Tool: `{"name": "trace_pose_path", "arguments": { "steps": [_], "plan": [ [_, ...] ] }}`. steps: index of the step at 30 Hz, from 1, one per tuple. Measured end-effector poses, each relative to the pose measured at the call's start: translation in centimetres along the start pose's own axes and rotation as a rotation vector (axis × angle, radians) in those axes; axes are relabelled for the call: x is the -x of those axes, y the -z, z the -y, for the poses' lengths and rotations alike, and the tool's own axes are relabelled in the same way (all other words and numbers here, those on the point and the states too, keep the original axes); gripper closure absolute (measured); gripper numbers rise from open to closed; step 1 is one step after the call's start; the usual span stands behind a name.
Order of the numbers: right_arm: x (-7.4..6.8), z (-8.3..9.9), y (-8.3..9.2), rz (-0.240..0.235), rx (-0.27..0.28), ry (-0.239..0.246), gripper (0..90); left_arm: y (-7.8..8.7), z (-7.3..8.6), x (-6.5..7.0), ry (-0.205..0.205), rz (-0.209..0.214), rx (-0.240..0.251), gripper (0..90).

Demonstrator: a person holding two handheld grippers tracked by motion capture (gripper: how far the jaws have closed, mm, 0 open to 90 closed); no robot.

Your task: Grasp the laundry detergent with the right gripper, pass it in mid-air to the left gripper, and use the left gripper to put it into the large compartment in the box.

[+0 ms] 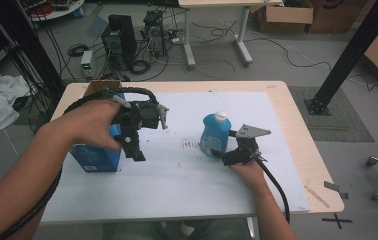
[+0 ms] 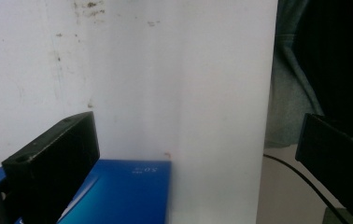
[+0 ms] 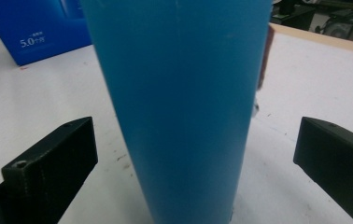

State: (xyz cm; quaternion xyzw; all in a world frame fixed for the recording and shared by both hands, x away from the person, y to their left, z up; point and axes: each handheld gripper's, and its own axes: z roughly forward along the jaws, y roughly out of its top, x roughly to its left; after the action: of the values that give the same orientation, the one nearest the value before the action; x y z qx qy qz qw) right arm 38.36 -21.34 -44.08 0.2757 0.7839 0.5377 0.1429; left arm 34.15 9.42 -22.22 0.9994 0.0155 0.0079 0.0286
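Currently the right gripper (image 1: 222, 152) is set around the base of the blue bottle (image 1: 215, 134), jaws spread wide with the bottle between them and clear gaps either side in the right gripper view; not yet clamped. Bottle stands upright on the white mat (image 1: 187, 185), roughly mid-mat, to the right of the blue box (image 1: 97, 159). Judgement: approach done, grasp itself and any lift or move still to come. Left gripper (image 1: 139, 145) is held in the air just right of the blue box, pointed down at the mat, jaws likewise apart and holding nothing; box corner (image 2: 118, 191) shows below it in the left gripper view. Materials: bottle is smooth, slightly glossy translucent blue plastic, rounded body tapering to a white cap (image 1: 220, 117); likely slippery under hard jaws. Box is printed cardboard, sharp-edged, white lettering. Mat is matte white, scuffed with dark specks left of the bottle.
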Motion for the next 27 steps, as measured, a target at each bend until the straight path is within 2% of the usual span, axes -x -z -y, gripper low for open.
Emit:
{"name": "trace_pose_path", "arguments": {
  "steps": [7, 16, 27],
  "plan": [
    [-0.4, -0.5, -0.9, 0.018, 0.019, 0.013, 0.0, -0.1, 0.1, 0.0, 0.005, 0.000, -0.001, 0.1],
    [-0.3, -0.7, -1.3, 0.044, 0.037, 0.003, 0.0, -0.1, 0.4, 0.1, 0.014, 0.002, -0.005, 0.1],
    [-0.6, -0.4, -1.6, 0.055, 0.027, 0.016, 7.5, -0.2, 0.3, 0.2, 0.013, 0.001, -0.007, 0.1]
  ]
}}
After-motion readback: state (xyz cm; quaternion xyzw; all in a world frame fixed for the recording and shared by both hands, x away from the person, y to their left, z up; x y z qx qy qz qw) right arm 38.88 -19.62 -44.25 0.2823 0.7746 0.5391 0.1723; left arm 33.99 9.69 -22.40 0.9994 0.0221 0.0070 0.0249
